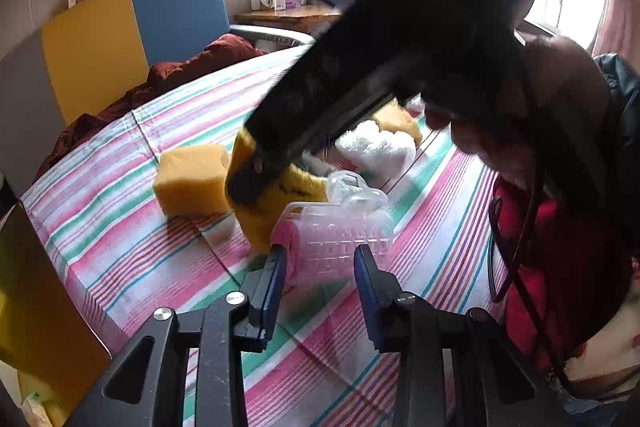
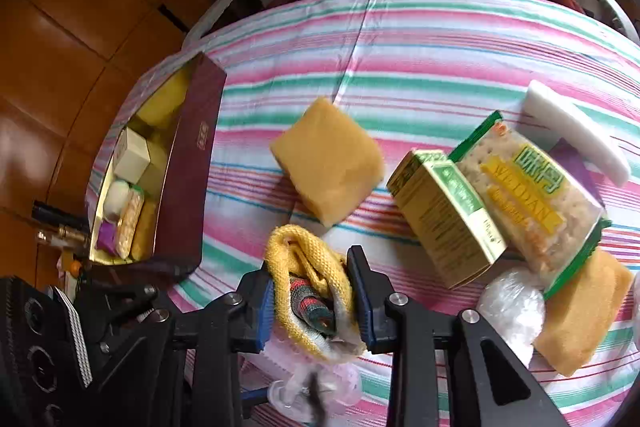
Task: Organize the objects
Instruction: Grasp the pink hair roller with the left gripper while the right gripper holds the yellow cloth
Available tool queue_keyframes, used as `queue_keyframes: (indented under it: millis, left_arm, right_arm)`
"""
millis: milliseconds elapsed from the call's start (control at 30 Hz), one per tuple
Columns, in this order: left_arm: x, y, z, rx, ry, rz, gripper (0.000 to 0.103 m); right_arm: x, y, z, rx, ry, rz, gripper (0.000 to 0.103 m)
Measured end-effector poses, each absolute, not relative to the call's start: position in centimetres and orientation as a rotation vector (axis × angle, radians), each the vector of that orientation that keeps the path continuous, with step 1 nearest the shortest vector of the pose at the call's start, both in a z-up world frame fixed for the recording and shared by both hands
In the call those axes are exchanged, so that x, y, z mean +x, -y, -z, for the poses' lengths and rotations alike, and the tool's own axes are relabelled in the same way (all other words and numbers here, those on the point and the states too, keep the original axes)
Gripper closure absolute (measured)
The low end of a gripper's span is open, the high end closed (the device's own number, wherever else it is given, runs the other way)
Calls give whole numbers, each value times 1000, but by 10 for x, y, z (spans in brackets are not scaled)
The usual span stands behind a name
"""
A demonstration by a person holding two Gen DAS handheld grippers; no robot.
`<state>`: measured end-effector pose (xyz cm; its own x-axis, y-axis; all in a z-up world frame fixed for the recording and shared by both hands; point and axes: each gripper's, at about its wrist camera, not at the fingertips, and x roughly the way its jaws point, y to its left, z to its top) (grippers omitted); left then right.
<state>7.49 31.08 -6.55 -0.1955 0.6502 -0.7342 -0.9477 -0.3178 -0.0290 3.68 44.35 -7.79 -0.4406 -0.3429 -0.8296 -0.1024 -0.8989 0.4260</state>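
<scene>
A yellow knitted cloth point(image 2: 310, 291), soft and folded, is gripped between the right tongs point(image 2: 314, 297). The left tongs point(image 1: 320, 281) are held open, just before a clear ribbed plastic basket point(image 1: 340, 235).

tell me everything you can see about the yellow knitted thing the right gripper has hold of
The knit is a yellow ribbed fabric, folded or bunched, with a red, green and grey striped layer showing inside the fold. It looks soft and woolly. The right gripper is shut on it, a blue pad pressing each side. It sits over the striped sheet, just near a yellow sponge. The left wrist view shows it beside a clear pink basket.
</scene>
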Motion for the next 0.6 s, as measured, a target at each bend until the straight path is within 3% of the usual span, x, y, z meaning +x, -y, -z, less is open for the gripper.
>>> queue_keyframes:
  millis: [133, 167, 200, 267, 333, 400, 600]
  left_arm:
    - [68, -311, 72, -860, -499, -1770, 67]
    - [66, -309, 71, -877, -476, -1772, 58]
    - [64, -308, 70, -893, -451, -1775, 40]
    - [64, -305, 65, -891, -408, -1790, 23]
    - [69, -301, 60, -883, -381, -1786, 20]
    - [75, -306, 55, -861, -402, -1795, 10]
    - [81, -329, 56, -848, -448, -1816, 8]
  right_arm:
    - [36, -448, 70, 1518, 675, 2488, 75]
    - [35, -448, 69, 1523, 675, 2493, 75]
    - [35, -449, 70, 1525, 678, 2496, 75]
    - [36, -452, 69, 1521, 690, 2507, 75]
    - [37, -454, 66, 1499, 707, 2512, 75]
    - [37, -452, 65, 1479, 709, 2499, 75]
    - [36, -446, 66, 1491, 703, 2468, 75]
